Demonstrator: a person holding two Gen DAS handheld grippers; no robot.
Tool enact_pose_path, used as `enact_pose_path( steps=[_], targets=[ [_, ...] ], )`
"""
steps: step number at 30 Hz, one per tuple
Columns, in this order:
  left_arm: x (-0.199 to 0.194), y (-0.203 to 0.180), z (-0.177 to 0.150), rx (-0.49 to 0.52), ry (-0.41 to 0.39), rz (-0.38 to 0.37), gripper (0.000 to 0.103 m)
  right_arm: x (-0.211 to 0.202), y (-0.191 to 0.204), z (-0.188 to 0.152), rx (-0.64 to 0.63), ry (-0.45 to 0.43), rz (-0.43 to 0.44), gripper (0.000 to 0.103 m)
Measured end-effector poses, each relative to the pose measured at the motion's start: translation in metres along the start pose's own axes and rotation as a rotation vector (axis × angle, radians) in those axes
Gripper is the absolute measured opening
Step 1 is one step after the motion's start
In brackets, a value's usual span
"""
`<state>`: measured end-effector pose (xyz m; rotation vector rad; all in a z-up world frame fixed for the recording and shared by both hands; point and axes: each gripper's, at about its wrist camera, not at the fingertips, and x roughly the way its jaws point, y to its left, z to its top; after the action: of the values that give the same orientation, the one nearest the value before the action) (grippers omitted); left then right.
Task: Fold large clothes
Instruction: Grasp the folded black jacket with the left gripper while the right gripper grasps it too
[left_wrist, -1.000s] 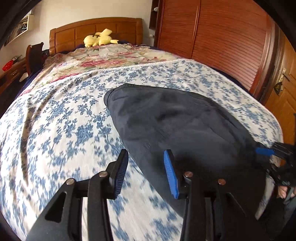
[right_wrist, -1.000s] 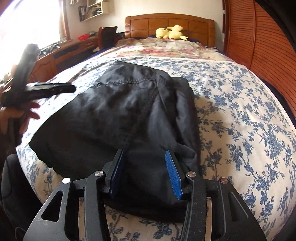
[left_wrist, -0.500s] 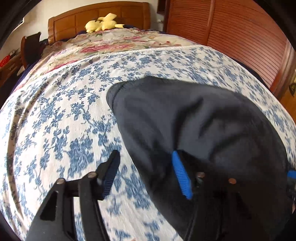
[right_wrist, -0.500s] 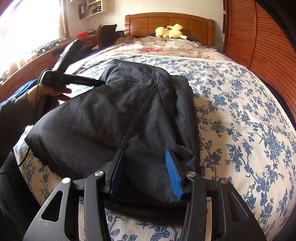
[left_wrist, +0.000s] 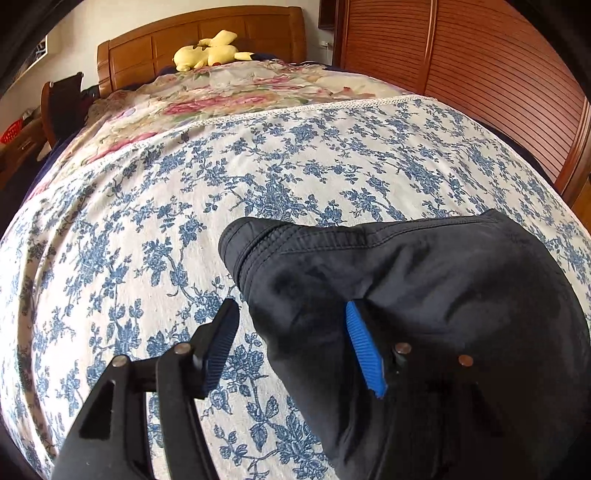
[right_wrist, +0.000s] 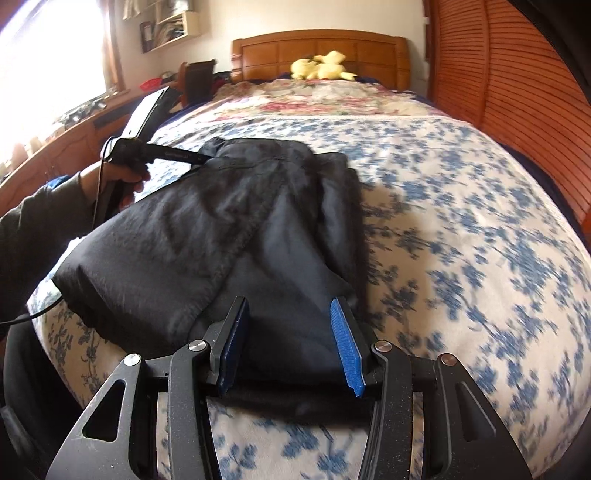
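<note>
A dark folded garment lies on the blue-flowered bedspread. In the left wrist view its stitched far corner sits just ahead of my left gripper. That gripper is open: the right pad lies against the cloth and the left pad hangs over bare bedspread. The right wrist view shows a hand holding the left gripper at that corner. My right gripper stands open astride the garment's near end, with flat cloth between its pads.
A wooden headboard with a yellow plush toy is at the far end, beyond a pink-flowered quilt. Slatted wooden wardrobe doors run along the right. A wooden counter under a window lines the left.
My left gripper has swung in and down to the garment's far corner and opened wider, so the corner now lies between its fingers. The right gripper has stayed put.
</note>
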<state>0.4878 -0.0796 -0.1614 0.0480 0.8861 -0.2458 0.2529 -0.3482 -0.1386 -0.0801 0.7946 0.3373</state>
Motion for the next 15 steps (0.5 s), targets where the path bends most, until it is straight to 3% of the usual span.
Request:
enact_pose_path(
  steps=[5, 15],
  targets=[
    [0.001, -0.002, -0.002, 0.004, -0.005, 0.003, 0.06, -0.017, -0.02, -0.017, 0.079, -0.003, -0.04, 0.051],
    [0.003, 0.001, -0.001, -0.021, -0.009, -0.032, 0.055, 0.007, -0.035, -0.03, 0.165, 0.064, 0.053, 0.056]
  ],
)
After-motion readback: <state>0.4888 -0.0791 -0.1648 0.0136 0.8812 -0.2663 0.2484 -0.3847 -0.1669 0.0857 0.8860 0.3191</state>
